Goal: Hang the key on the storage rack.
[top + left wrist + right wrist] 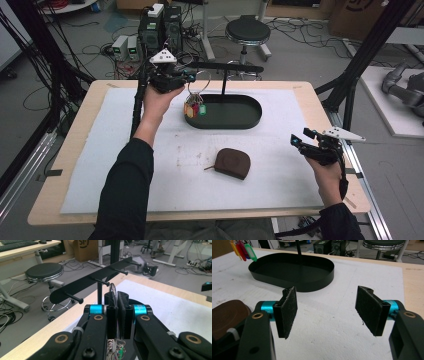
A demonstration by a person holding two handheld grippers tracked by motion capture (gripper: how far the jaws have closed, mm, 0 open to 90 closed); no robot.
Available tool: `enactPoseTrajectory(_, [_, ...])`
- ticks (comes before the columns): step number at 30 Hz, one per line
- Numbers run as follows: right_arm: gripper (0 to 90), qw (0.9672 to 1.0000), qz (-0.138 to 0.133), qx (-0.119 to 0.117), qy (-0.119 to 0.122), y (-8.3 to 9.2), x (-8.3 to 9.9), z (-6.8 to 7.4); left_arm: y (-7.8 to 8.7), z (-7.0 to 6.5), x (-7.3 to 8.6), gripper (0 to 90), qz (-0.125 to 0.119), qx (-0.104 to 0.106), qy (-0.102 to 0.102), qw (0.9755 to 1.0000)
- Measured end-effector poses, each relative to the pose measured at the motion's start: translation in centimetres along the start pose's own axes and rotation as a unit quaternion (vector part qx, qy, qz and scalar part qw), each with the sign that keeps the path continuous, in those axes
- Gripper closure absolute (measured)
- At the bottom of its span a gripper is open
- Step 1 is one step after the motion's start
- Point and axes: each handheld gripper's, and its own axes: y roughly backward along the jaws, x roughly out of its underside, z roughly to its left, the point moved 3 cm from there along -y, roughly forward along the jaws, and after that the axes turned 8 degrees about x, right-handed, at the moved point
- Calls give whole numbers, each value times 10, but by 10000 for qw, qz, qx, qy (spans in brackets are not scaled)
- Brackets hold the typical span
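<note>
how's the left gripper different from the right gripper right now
The left gripper is shut on the key ring, with coloured key tags hanging under it; the right gripper is open and holds nothing. The left gripper is raised near the rack's pegs, at the far side of the table; the right gripper sits low over the white mat, near its right edge. Both have black jaws with blue fittings.

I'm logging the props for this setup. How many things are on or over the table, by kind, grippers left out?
Key bunch with coloured tags, hanging from the left gripper: 1
Dark oval tray: 1
Black peg rack on its post: 1
Brown pouch: 1
Total: 4
</note>
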Motion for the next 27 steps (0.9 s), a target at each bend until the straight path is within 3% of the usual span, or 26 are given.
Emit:
enactPoseTrajectory(7, [347, 10000, -19, 0, -25, 2, 0, -1, -10, 14, -1, 864, -66, -156, 179, 9997])
enactPoseTrajectory(17, [347, 10000, -37, 8, -66, 4, 1, -4, -19, 27, 8, 864, -124, -380, 253, 9989])
enactPoseTrajectory(21, [347, 10000, -43, 2, -48, 4, 1, -4, -21, 34, 12, 864, -168, -443, 437, 9979])
enactPoseTrajectory(27, [347, 10000, -45, 3, -52, 4, 1, -4, -22, 37, 18, 864, -92, -564, 438, 9974])
